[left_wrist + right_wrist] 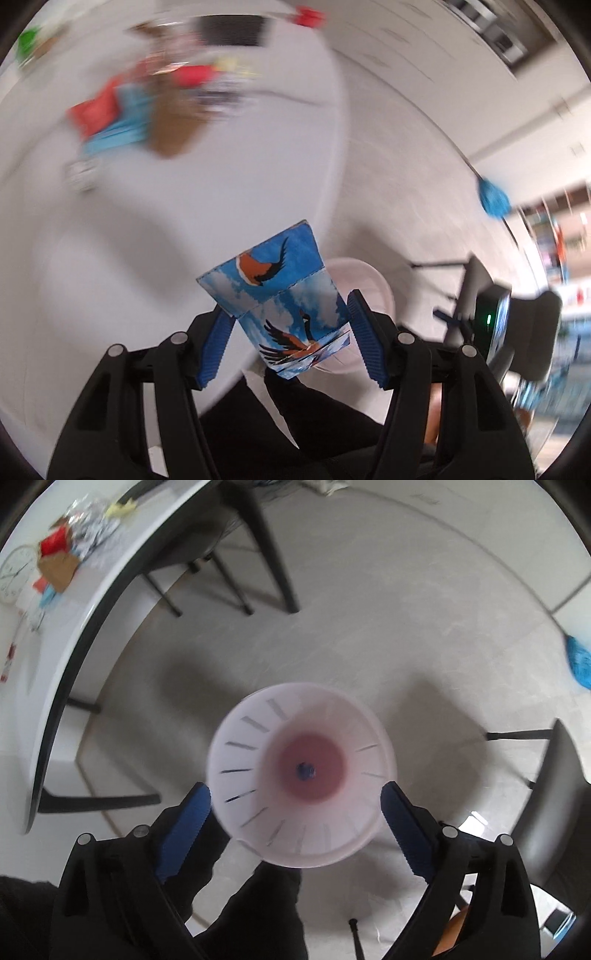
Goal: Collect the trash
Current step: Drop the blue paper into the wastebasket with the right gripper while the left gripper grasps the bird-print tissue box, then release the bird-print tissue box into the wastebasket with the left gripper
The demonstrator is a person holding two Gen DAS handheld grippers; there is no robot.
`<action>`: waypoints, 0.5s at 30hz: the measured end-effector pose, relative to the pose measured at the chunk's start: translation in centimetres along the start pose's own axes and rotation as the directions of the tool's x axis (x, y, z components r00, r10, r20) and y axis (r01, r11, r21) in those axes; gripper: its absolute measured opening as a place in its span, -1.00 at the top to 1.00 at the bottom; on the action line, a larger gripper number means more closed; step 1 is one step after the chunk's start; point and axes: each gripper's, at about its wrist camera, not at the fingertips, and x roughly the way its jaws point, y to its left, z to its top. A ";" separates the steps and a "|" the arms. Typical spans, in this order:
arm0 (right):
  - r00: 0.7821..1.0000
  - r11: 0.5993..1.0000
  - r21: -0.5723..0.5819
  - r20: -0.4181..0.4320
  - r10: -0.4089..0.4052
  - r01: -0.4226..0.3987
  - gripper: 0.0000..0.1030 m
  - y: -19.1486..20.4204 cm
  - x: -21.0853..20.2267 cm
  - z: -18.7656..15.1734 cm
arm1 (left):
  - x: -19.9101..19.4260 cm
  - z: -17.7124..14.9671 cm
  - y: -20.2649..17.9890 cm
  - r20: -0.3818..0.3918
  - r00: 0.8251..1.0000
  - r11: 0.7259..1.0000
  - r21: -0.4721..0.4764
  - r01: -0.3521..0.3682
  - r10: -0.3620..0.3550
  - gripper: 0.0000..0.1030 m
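Note:
My left gripper [288, 306] is shut on a blue carton [280, 291] printed with flying birds. It holds the carton in the air over the edge of the white table [155, 229], with the pale bin [369, 280] showing behind it. My right gripper [295, 788] points down at the floor and stands open, nothing between its blue pads [188, 819]. Straight below it is the round white bin [301, 771] with slotted walls, a reddish bottom and a small blue scrap [304, 770] inside. More trash [147, 110] lies blurred on the table: red, blue and brown pieces, also crumpled foil [92, 528].
Dark chairs stand at the table [236, 542] and at the right [554, 794]. A blue mop head [580, 661] rests on the tiled floor at the far right. A round white clock [14, 572] lies on the table. The person's dark-clothed legs [258, 915] are below the grippers.

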 end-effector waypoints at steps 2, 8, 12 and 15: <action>0.999 0.999 0.032 0.029 -0.042 0.041 -0.87 -1.3 -1.6 -0.1 | 1.3 -0.2 -2.7 -0.025 0.999 0.997 0.068 0.032 -0.031 -0.16; 0.988 0.990 0.107 0.115 -0.104 0.092 -0.88 -5.1 -5.1 -0.3 | 4.9 -1.9 -9.7 -0.114 0.990 0.967 0.230 0.113 -0.088 -0.17; 0.982 0.985 0.150 0.159 -0.106 0.082 -0.91 -6.6 -6.9 -0.5 | 6.7 -3.1 -12.5 -0.142 0.988 0.950 0.296 0.096 -0.056 -0.51; 0.979 0.984 0.164 0.178 -0.097 0.068 -0.91 -6.6 -7.3 -0.7 | 6.0 -4.0 -13.7 -0.125 0.992 0.943 0.323 0.075 -0.036 -0.64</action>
